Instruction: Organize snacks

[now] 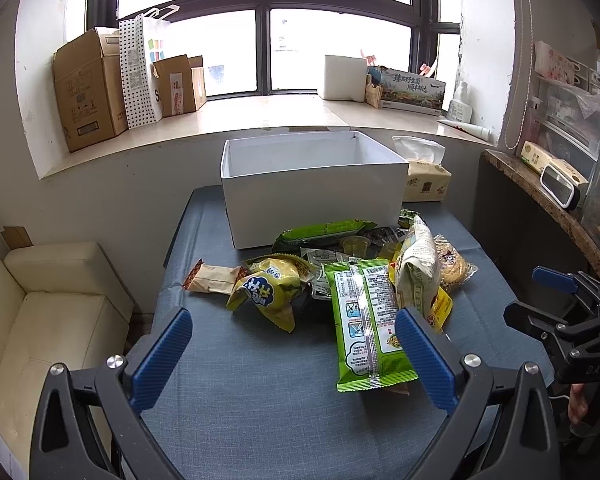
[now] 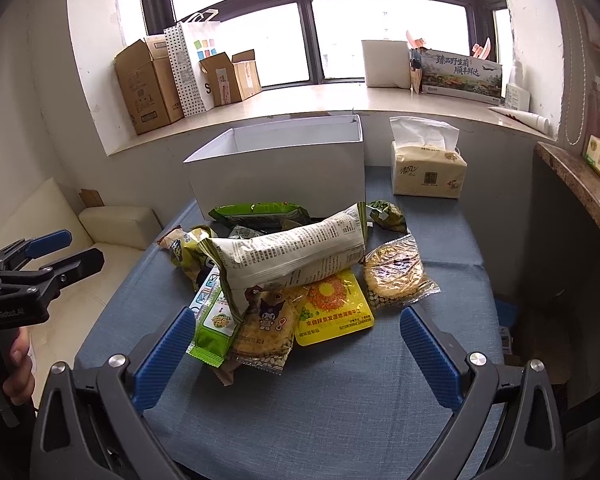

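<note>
A pile of snack packets lies on the blue-grey table (image 1: 260, 400) in front of an open white box (image 1: 312, 192), which also shows in the right wrist view (image 2: 280, 176). Nearest my left gripper (image 1: 294, 354) is a long green packet (image 1: 364, 320), with a yellow bag (image 1: 268, 292) to its left. My left gripper is open and empty, just short of the pile. My right gripper (image 2: 296, 354) is open and empty, near a yellow pouch (image 2: 332, 308), a round cracker pack (image 2: 396, 272) and a large white-green bag (image 2: 292, 256).
A tissue pack (image 2: 428, 168) stands right of the box. Cardboard boxes (image 1: 88, 92) and a dotted bag (image 1: 140, 72) line the window sill. A cream sofa (image 1: 52, 320) is left of the table, a stone counter (image 1: 548, 196) to the right.
</note>
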### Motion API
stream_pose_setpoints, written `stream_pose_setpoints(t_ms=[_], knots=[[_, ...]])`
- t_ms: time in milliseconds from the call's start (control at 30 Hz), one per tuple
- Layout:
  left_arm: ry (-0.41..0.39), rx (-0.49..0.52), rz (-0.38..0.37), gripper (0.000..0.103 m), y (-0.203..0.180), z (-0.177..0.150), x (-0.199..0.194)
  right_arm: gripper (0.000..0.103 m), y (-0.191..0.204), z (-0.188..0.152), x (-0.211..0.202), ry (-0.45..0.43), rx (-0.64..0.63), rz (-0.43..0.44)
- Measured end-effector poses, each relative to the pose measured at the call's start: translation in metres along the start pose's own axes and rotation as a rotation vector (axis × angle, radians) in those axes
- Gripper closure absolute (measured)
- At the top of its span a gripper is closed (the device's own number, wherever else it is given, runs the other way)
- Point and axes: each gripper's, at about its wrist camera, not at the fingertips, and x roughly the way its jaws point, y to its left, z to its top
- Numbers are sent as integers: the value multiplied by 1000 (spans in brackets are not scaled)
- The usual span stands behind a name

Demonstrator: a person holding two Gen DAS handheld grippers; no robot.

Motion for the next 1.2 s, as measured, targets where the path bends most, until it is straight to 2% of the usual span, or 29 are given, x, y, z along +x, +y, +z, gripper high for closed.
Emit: stream_pose_setpoints(t_ms=[300, 400, 533, 600, 900, 933, 1000, 1033, 1133, 1200], knots=[[2, -8, 9, 0, 3, -1, 2, 0, -19, 6, 27, 42, 140, 106], [5, -6, 15, 0, 4, -3, 3, 0, -32, 13, 50, 73, 257, 180], [9, -8, 19, 0, 7, -5, 5, 0, -50, 25, 91, 185, 437, 278], [16, -13, 19, 0, 8, -7, 7, 0, -58, 31, 108, 211, 508, 321], [45, -7, 14, 0, 8, -17, 17, 0, -68, 39, 174, 357, 717, 343], [48, -5, 16, 0, 7, -18, 18, 4, -68, 37, 177, 358, 723, 343], [57, -2, 13, 0, 7, -20, 21, 32, -69, 38, 175, 347, 697, 278], [62, -2, 10, 0, 6, -21, 23, 50, -70, 37, 174, 345, 690, 259], [75, 3, 3, 0, 4, -23, 28, 55, -75, 31, 172, 340, 714, 309], [86, 6, -12, 0, 0, -23, 32, 58, -78, 31, 167, 328, 703, 305]])
